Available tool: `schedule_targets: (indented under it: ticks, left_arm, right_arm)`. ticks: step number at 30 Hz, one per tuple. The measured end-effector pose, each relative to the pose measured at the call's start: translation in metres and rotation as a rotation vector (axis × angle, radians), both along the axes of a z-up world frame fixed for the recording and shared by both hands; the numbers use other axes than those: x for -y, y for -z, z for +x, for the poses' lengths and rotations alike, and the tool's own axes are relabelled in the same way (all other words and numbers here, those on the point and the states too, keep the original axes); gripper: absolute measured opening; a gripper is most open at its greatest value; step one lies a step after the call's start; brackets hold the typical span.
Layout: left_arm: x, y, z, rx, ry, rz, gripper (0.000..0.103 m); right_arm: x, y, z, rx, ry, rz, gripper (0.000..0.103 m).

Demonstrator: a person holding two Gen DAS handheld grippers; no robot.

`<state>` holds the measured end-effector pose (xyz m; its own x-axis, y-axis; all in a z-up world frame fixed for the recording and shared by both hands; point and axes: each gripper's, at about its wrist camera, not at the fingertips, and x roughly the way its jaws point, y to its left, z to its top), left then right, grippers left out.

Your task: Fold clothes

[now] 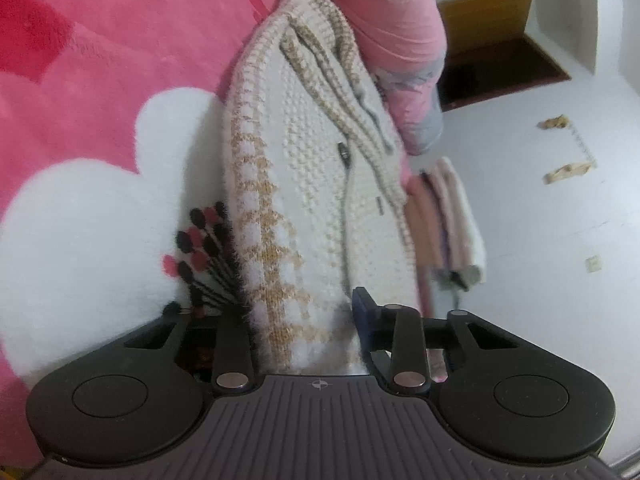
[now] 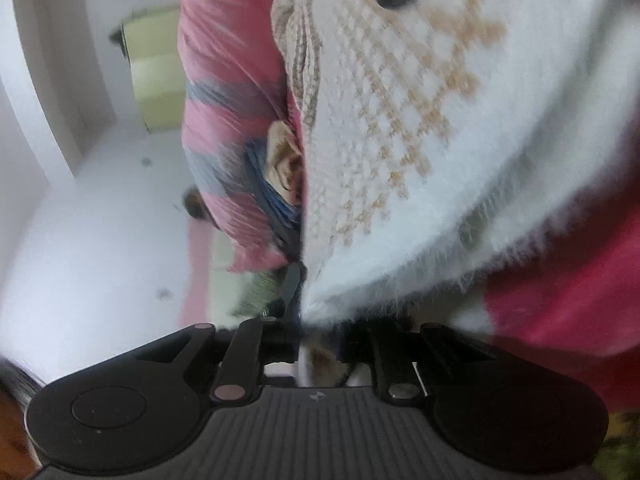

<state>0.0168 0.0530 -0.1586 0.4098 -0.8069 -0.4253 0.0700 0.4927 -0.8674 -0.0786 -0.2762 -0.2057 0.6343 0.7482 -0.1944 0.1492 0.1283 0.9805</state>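
Observation:
A cream knitted cardigan [image 1: 320, 168] with tan check bands and a zip lies lengthwise on a pink fleece blanket [image 1: 120, 60] with white cloud shapes. Its near fluffy hem fills the gap of my left gripper [image 1: 304, 312]; the dark right fingertip [image 1: 362, 308] presses against the knit, and the left one is hidden behind it. In the right wrist view the same cardigan [image 2: 420, 120] fills the upper right. One edge of it runs down into my right gripper [image 2: 320, 292], whose left finger [image 2: 294, 280] lies against the cloth. The other finger is buried under the fluff.
A rolled pink quilt [image 1: 392, 20] with grey stripes [image 2: 224, 80] lies past the cardigan. Folded clothes [image 1: 452, 216] are stacked at the bed's edge. Beyond lies a white floor [image 1: 560, 240] with a dark doormat [image 1: 500, 68], scraps [image 1: 568, 170] and a pale yellow cabinet [image 2: 156, 80].

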Motion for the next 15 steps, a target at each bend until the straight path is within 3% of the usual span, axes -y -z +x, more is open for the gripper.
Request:
schedule_targets:
  ticks: [4, 6, 10, 15]
  left_arm:
    - [-0.002, -0.001, -0.003, -0.006, -0.014, 0.032, 0.026]
    - [-0.004, -0.001, -0.004, -0.005, -0.017, 0.050, 0.025]
    - [-0.004, -0.003, -0.005, 0.016, -0.022, 0.090, 0.025]
    - [0.000, -0.007, -0.008, 0.043, -0.023, 0.143, 0.026]
  right_arm:
    - [0.019, -0.038, -0.022, 0.095, -0.060, -0.259, 0.023]
    - [0.041, -0.059, -0.040, 0.148, -0.039, -0.353, 0.024]
    - [0.108, -0.097, -0.075, 0.210, 0.139, -0.493, 0.032]
    - [0.196, -0.115, -0.108, 0.126, 0.475, -0.605, 0.037]
